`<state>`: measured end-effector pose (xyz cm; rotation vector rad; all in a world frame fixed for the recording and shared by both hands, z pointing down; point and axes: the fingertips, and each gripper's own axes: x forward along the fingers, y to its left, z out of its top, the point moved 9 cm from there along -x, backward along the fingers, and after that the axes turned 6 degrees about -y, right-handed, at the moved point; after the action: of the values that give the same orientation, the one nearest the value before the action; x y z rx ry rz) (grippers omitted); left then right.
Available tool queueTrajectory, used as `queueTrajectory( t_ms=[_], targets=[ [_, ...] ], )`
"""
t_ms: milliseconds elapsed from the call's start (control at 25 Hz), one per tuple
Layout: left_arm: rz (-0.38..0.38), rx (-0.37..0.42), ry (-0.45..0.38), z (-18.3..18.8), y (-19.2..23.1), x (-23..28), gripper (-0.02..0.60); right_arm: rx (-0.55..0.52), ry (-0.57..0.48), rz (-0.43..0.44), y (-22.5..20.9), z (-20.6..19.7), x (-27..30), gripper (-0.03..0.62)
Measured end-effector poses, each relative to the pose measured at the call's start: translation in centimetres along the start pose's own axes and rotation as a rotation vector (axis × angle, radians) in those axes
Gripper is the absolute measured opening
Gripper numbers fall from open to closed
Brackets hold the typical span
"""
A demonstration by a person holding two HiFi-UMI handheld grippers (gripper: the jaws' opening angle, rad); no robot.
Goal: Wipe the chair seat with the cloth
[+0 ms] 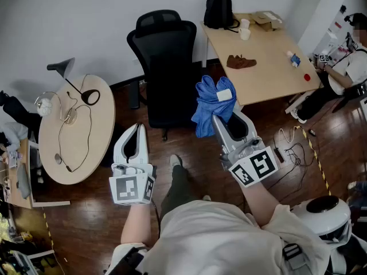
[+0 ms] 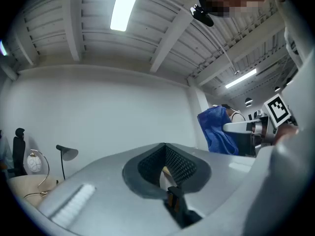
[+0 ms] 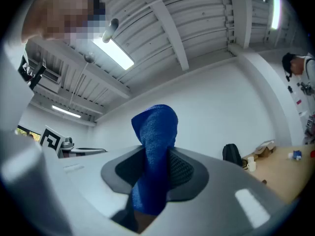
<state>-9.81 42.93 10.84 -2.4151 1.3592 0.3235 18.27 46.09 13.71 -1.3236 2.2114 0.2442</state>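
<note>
My right gripper (image 1: 221, 114) is shut on a blue cloth (image 1: 211, 103), which bunches above its tips and hangs down over the right edge of the chair seat (image 1: 166, 109). In the right gripper view the blue cloth (image 3: 155, 156) stands up between the pads of that gripper (image 3: 157, 154). The black office chair (image 1: 166, 44) faces me, backrest towards the wall. My left gripper (image 1: 138, 127) points up, left of the seat and apart from it, tips together with nothing between them. The left gripper view shows its own tips (image 2: 165, 149) meeting, and the cloth (image 2: 216, 129) off to the right.
A round table (image 1: 100, 125) with a black lamp (image 1: 71, 76) and cables stands at the left. At the right, a wooden desk (image 1: 264, 67) carries a backpack (image 1: 219, 9), cups and small items; a person (image 1: 350, 67) sits beyond it. Cables (image 1: 292, 145) lie on the floor.
</note>
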Motion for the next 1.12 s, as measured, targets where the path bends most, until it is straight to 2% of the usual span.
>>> queueTrajectory(
  t_ms=[160, 400, 440, 560, 600, 640, 720, 760, 840, 960, 1040, 1120],
  targets=[
    [0.005, -0.027, 0.000, -4.4, 5.0, 4.3, 0.070, -0.011, 0.027, 0.001, -2.2, -4.3, 5.3, 0.120],
    [0.002, -0.038, 0.001, -8.8, 16.0, 16.2, 0.069, -0.018, 0.078, -0.035, -7.4, -10.0, 19.8, 0.120],
    [-0.006, -0.027, 0.023, -9.4, 17.7, 18.1, 0.070, -0.024, 0.085, -0.040, -8.2, -10.7, 22.1, 0.120],
    [-0.063, 0.062, 0.232, -12.6, 22.3, 23.3, 0.069, -0.048, 0.097, -0.052, -10.9, -12.9, 28.1, 0.118],
    [-0.064, 0.057, 0.248, -13.5, 23.6, 25.3, 0.069, -0.051, 0.102, -0.061, -11.9, -13.7, 30.0, 0.118],
    [-0.050, 0.031, 0.208, -14.1, 24.9, 27.2, 0.069, -0.052, 0.108, -0.074, -12.9, -14.6, 31.6, 0.118],
    [-0.010, -0.027, 0.076, -15.2, 26.7, 30.6, 0.069, -0.059, 0.119, -0.095, -14.8, -16.2, 34.2, 0.118],
    [-0.003, -0.044, 0.045, -16.0, 27.3, 31.8, 0.069, -0.067, 0.127, -0.099, -15.7, -17.0, 35.1, 0.118],
    [-0.008, -0.056, 0.047, -18.8, 28.1, 33.9, 0.069, -0.076, 0.152, -0.106, -17.9, -19.4, 36.8, 0.118],
    [0.006, -0.039, 0.087, -26.0, 30.3, 37.6, 0.071, -0.063, 0.200, -0.115, -22.6, -27.2, 39.7, 0.120],
    [0.026, -0.031, 0.092, -32.7, 31.8, 39.3, 0.071, -0.054, 0.240, -0.108, -26.0, -34.6, 41.0, 0.120],
    [0.049, -0.045, 0.115, -41.0, 32.3, 39.4, 0.076, -0.031, 0.292, -0.094, -29.1, -43.6, 40.4, 0.120]
  ],
)
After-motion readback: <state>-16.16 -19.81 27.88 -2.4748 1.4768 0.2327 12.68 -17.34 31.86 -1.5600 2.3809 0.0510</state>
